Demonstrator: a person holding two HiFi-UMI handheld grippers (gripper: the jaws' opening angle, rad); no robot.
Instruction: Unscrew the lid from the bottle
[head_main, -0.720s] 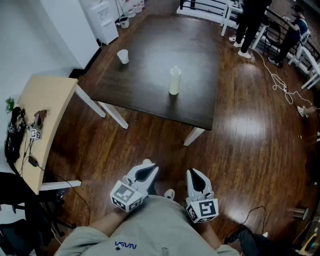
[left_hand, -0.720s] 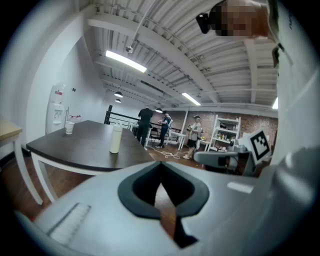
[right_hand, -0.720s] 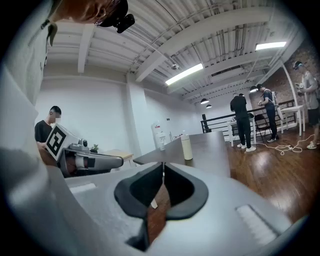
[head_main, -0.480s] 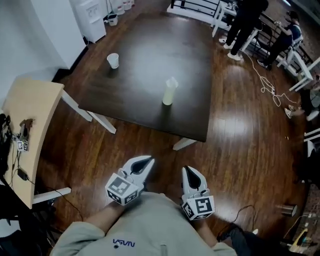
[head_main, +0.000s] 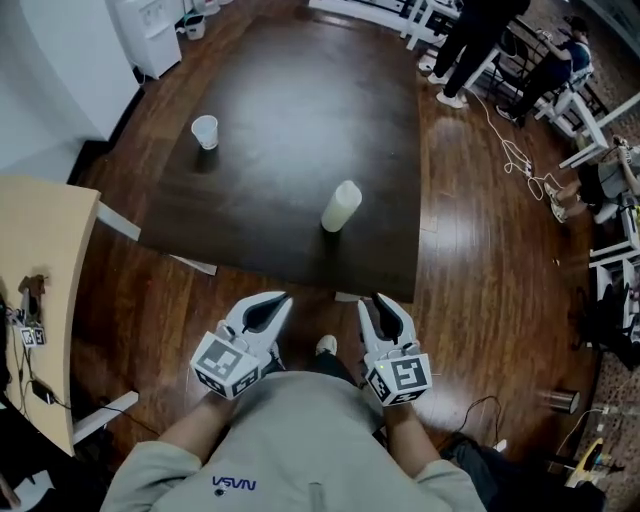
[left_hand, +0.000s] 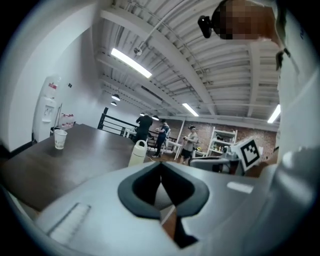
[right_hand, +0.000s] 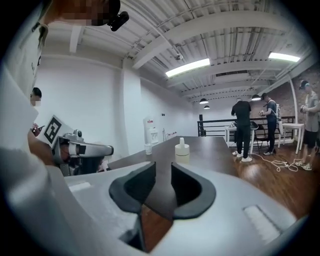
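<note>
Left gripper (head_main: 280, 298) pinched closed, right gripper (head_main: 381, 300) slightly parted, the 2 empty and low by the body — presumably because the bottle (head_main: 341, 206) stands well ahead on the table (head_main: 290, 110).

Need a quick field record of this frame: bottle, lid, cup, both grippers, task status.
bottle: upright on the table, near its close edge
lid: on the bottle
cup: on the table, left of and beyond the bottle, apart from it
left gripper: shut, empty, well short of the bottle
right gripper: slightly open, empty, well short of the bottle
task status: unscrewing not yet begun
</note>
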